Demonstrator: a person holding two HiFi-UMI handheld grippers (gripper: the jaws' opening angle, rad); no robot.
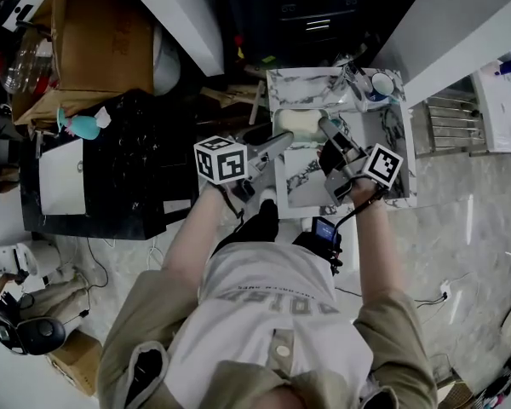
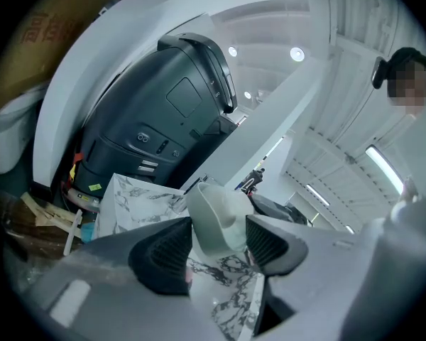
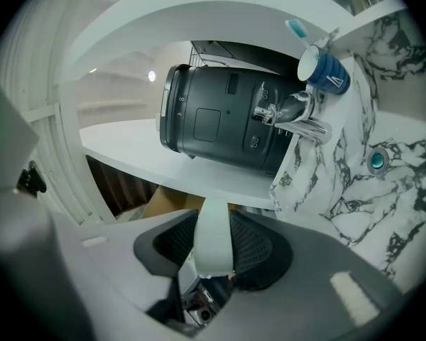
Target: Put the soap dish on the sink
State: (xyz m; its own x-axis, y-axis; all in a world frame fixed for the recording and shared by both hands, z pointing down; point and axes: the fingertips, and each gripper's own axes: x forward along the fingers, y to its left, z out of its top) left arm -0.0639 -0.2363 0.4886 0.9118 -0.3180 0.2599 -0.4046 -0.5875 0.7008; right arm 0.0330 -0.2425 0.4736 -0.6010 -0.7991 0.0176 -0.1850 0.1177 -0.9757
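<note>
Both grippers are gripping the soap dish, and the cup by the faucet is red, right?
No, the cup by the faucet is blue, not red; the right gripper view shows it. The left gripper and right gripper do both grip the soap dish.

Left gripper (image 2: pixel 219 234) jaws clamped; right gripper (image 3: pixel 213 241) jaws clamped.

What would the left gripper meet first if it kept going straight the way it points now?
Beyond the soap dish clamped in the left gripper, the first thing ahead looks to be the right gripper, dark just behind the dish's far side. Depth is unclear, so that is only likely.
</note>
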